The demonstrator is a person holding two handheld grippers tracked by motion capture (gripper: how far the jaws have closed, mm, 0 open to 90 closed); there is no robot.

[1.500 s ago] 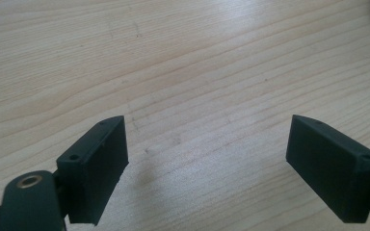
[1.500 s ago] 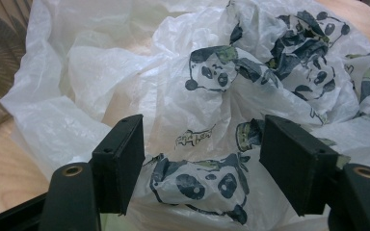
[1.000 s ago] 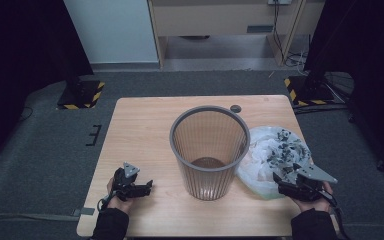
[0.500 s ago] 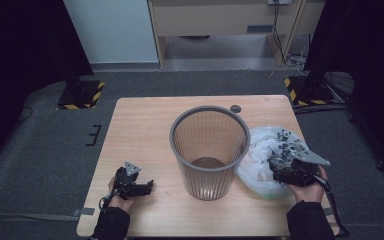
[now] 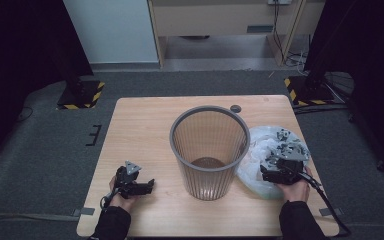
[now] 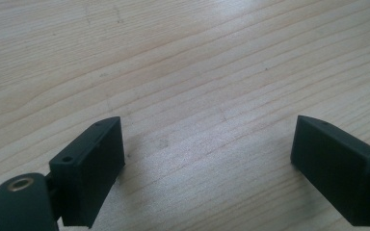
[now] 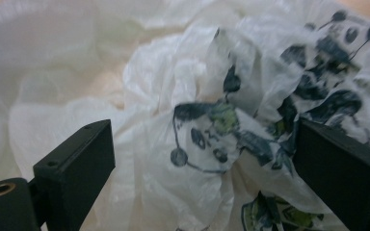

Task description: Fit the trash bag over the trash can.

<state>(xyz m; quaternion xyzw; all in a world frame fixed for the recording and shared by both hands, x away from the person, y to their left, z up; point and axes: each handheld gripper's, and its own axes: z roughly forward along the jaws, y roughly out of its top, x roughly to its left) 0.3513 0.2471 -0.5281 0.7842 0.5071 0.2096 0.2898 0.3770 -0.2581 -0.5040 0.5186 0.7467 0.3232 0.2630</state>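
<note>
My right claw (image 5: pixel 276 169) has come forward off the worktop (image 5: pixel 140 130) edge and now sits over the crumpled plastic bag (image 5: pixel 270 150). Its jaws have just been opening and closing a little and now stand spread, with a bunched, printed fold of the bag (image 7: pixel 207 125) between them but not pinched. I judge the grab is next: close on that fold. The mesh bin (image 5: pixel 208 150) stands just beside this claw, on its left. My left claw (image 5: pixel 147 187) rests spread on bare wood, idle.
</note>
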